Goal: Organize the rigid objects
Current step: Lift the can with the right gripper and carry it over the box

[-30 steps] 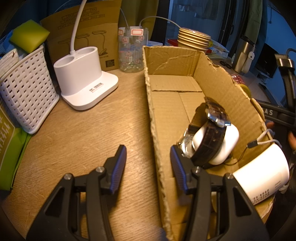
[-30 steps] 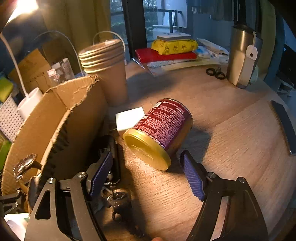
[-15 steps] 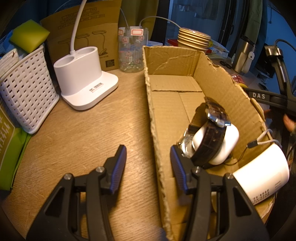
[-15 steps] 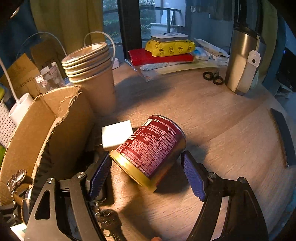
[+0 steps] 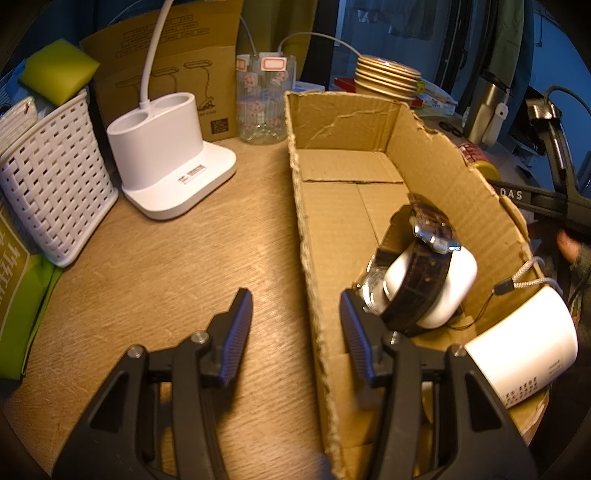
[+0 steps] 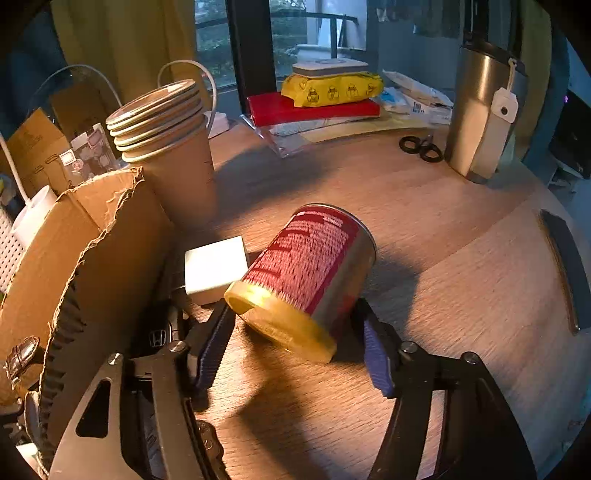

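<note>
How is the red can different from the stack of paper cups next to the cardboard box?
The red can lies tilted on its side; the stack of paper cups stands upright. The can is red with a yellow lid and printed text; the cups are plain brown. The can sits between the right tongs; the cups stand untouched. Both are round containers on the wooden table.

A wooden table (image 6: 461, 266) stretches out ahead of the jaws, lit warm and yellow close by. Far ahead is a window (image 6: 295, 33) with a dark frame and green leaves outside. A yellow curtain (image 6: 122, 40) hangs ahead to the left. The room farther back looks dim and blue.
</note>
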A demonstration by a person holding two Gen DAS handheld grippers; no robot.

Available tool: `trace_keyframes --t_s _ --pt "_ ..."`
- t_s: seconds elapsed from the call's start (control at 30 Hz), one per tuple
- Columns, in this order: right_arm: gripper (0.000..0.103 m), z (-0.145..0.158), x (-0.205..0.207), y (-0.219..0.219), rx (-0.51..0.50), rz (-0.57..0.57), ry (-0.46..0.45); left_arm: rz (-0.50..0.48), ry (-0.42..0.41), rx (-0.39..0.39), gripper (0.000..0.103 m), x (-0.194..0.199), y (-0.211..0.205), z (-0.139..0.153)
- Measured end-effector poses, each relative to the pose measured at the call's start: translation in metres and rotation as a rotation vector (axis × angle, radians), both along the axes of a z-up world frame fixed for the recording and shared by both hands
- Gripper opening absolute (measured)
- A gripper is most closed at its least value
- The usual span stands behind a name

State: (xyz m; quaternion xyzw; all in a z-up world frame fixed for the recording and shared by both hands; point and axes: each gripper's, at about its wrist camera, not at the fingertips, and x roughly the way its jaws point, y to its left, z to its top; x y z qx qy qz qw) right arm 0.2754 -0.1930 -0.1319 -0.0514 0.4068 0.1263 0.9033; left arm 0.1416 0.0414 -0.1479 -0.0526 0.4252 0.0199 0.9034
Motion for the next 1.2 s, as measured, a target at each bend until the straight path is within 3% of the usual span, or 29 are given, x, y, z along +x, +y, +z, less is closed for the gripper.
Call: trace_keyframes --t_s 0.5,0.6,0.67,0.83,0.97,1.07,1.2 --pt "0.060 0.018 -0.025 -0.005 -0.008 -0.002 -0.092 0.000 0.000 0.000 0.051 0.000 0.000 0.000" --pt "0.057 0.023 -0.030 -0.005 -0.006 -0.002 -0.108 0.000 0.000 0.000 0.051 0.000 0.000 0.000" --pt "0.048 0.025 -0.033 -0.005 -0.003 0.001 -0.116 0.000 0.000 0.000 0.051 0.000 0.000 0.000" --pt "0.046 0.026 -0.033 -0.005 -0.009 0.009 -0.117 0.000 0.000 0.000 0.051 0.000 0.000 0.000" --pt "0.048 0.021 -0.026 -0.006 -0.002 0.014 -0.099 0.000 0.000 0.000 0.051 0.000 0.000 0.000" --pt "0.068 0.020 -0.019 -0.008 0.021 0.006 -0.094 0.000 0.000 0.000 0.051 0.000 0.000 0.000" --pt "0.068 0.018 -0.007 -0.006 0.024 0.014 -0.075 0.000 0.000 0.000 0.051 0.000 0.000 0.000"
